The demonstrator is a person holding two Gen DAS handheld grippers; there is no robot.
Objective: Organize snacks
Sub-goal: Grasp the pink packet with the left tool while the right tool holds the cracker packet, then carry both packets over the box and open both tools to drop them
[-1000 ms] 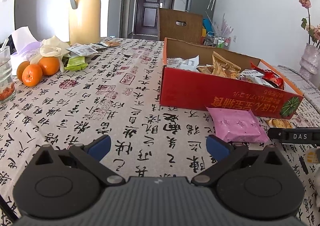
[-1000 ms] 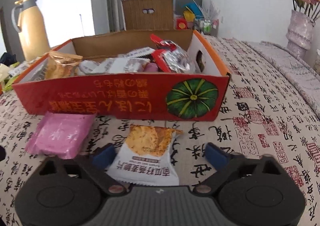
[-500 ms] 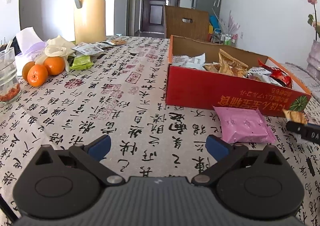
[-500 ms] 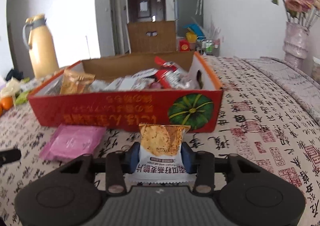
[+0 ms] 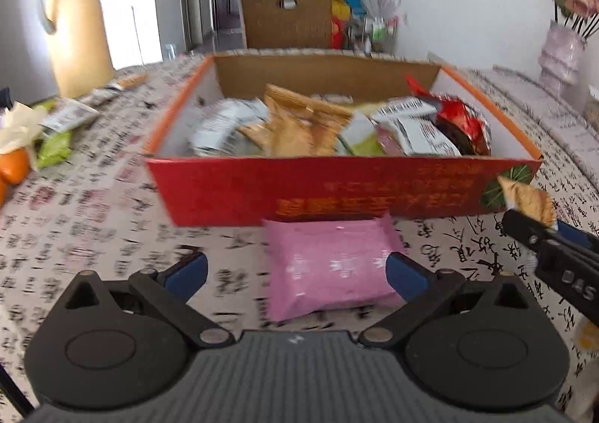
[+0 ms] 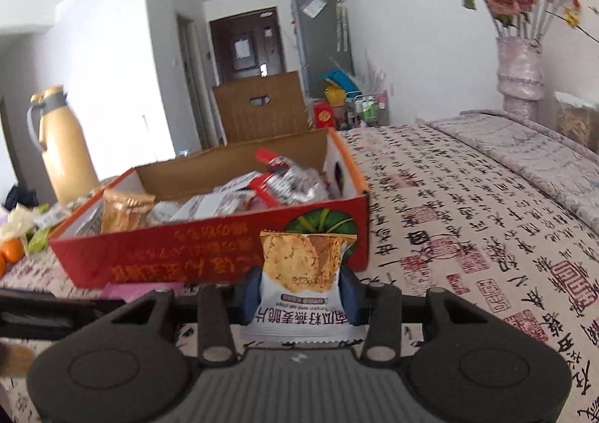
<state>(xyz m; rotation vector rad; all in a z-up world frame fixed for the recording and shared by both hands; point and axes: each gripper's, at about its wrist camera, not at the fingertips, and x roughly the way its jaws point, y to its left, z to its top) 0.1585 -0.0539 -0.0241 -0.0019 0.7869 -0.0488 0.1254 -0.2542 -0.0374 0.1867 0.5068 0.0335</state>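
The red cardboard box with orange rim [image 5: 337, 191], in the middle of the left wrist view, already holds a heap of crinkly snack packets, so much of the sorting looks done. The right claw [image 6: 299, 288] is clamped on a white-and-orange crisp packet [image 6: 301, 273], its jaws having just closed on it; the packet is held in front of the box's near wall, at the lower centre of the right wrist view. The left claw [image 5: 295, 271] stands wide apart, with a flat pink foil packet [image 5: 329, 265] lying on the calligraphy-print table [image 5: 93, 221] between its pads (touching neither firmly, as far as I can tell). Left to do: both these packets, plus loose green and white wrappers [image 5: 60, 131] at the far left.
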